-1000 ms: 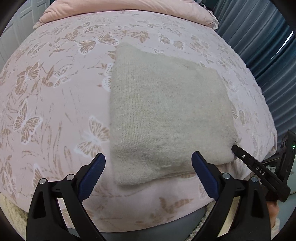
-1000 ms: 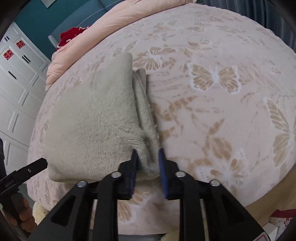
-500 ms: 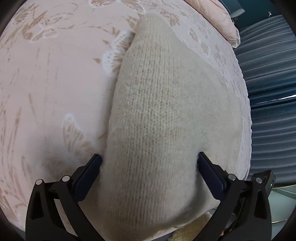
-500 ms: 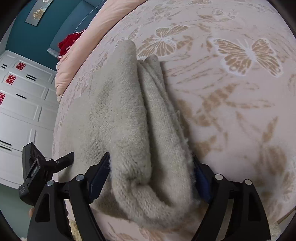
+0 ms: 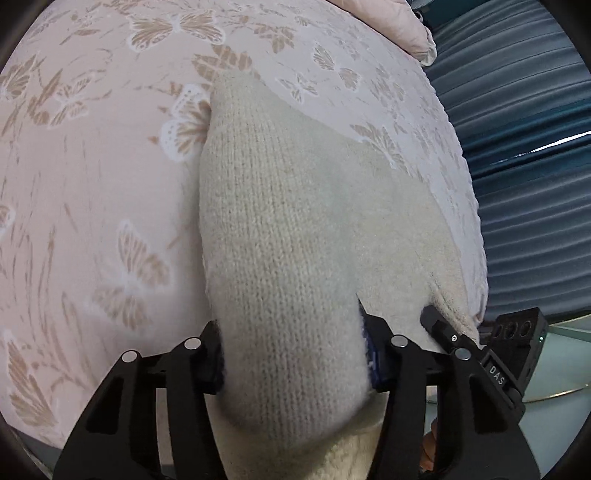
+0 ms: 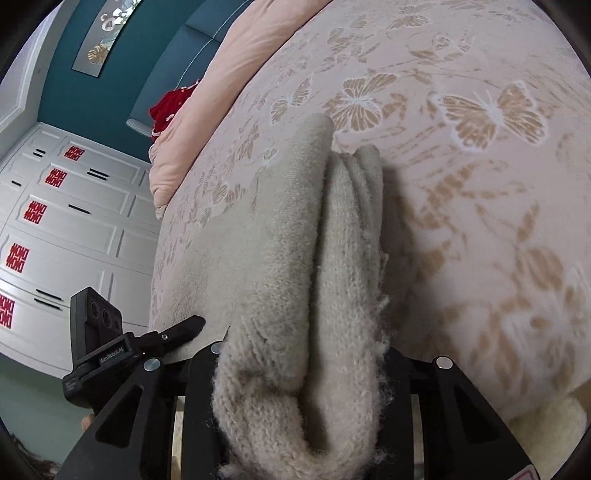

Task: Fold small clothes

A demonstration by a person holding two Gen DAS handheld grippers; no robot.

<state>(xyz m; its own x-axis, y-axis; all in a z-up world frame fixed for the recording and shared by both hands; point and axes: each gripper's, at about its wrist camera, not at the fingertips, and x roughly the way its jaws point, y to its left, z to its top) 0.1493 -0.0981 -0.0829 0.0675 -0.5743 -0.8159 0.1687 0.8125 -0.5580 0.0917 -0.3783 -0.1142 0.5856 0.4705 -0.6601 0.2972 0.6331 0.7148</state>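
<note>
A folded beige knit garment point(image 5: 295, 236) lies on the pink butterfly bedspread point(image 5: 92, 192) near its front edge. My left gripper point(image 5: 291, 354) is shut on the garment's near left part, the knit bunched between its blue pads. My right gripper point(image 6: 303, 362) is shut on the garment's point(image 6: 280, 236) near right part, where stacked folded layers show. Each gripper shows in the other's view: the right one point(image 5: 476, 354) at the lower right, the left one point(image 6: 125, 350) at the lower left.
A pink pillow point(image 5: 402, 29) lies at the bed's far end. Blue curtains point(image 5: 524, 155) hang to the right of the bed. White cabinets with red labels point(image 6: 55, 236) and a red item point(image 6: 170, 107) stand on the left side. The bed edge is just below the grippers.
Both grippers moved in over the garment's near edge and closed on it. The right gripper opened from a thin pinch, then shut on the thick folded stack.
</note>
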